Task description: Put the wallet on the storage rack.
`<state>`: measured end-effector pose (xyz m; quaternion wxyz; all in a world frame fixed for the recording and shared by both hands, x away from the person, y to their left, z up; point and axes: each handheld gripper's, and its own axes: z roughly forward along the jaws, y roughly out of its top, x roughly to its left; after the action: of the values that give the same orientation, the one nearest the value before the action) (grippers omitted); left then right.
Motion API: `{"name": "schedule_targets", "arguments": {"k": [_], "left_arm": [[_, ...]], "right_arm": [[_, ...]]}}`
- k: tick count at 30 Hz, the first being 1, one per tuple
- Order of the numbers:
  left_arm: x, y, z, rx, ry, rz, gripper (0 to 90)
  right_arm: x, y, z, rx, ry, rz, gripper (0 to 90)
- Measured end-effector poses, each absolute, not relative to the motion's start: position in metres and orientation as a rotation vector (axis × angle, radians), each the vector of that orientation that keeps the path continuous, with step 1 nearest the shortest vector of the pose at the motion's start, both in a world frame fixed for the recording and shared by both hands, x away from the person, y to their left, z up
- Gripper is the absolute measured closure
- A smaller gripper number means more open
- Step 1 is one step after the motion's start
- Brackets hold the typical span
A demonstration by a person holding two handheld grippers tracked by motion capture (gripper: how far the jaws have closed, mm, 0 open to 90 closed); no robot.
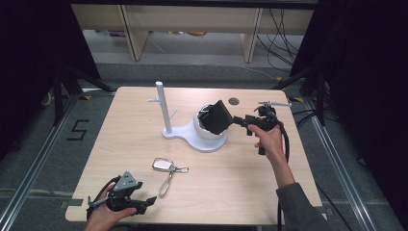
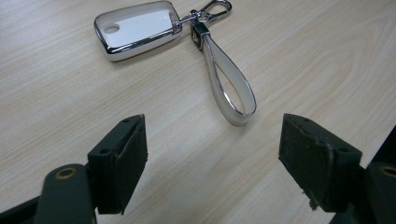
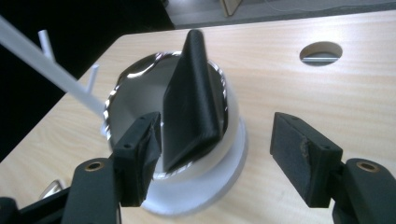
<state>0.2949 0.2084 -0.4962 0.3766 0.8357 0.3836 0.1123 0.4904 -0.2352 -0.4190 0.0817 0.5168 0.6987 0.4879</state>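
One key fob with strap, one white stand, one bowl, one black wallet, two grippers.

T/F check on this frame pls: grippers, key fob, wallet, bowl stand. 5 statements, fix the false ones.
1. The left gripper is open, with nothing between its jaws. True.
2. The key fob hangs on the white post. False: it lies flat on the table, its strap stretched out beside it.
3. The black wallet stands tilted in the white bowl. True.
4. The right gripper is shut on the wallet. False: its jaws stand apart; the wallet's lower corner sits by one jaw, with a wide gap to the other.
5. The bowl sits on the same white base as the post. True.
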Motion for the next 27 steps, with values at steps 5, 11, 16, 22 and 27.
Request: {"name": "schedule_targets", "arguments": {"k": [5,11,16,22,27], "left_arm": [[0.295,0.208,-0.497,2.130,0.985,0.287,23.3],[0.294,0.208,-0.499,2.145,0.978,0.289,23.3],[0.295,0.208,-0.501,2.157,0.982,0.288,23.2],[0.297,0.209,-0.499,2.140,0.987,0.294,23.1],[0.296,0.212,-0.497,2.142,0.988,0.314,23.1]], "right_arm": [[0.474,-0.239,-0.425,1.552,2.079,1.500,34.0],[0.461,-0.241,-0.426,1.518,2.114,1.481,33.2],[0.449,-0.239,-0.428,1.507,2.131,1.465,31.8],[0.435,-0.233,-0.432,1.503,2.141,1.415,30.1],[0.423,-0.230,-0.451,1.446,2.234,1.345,29.6]]}}
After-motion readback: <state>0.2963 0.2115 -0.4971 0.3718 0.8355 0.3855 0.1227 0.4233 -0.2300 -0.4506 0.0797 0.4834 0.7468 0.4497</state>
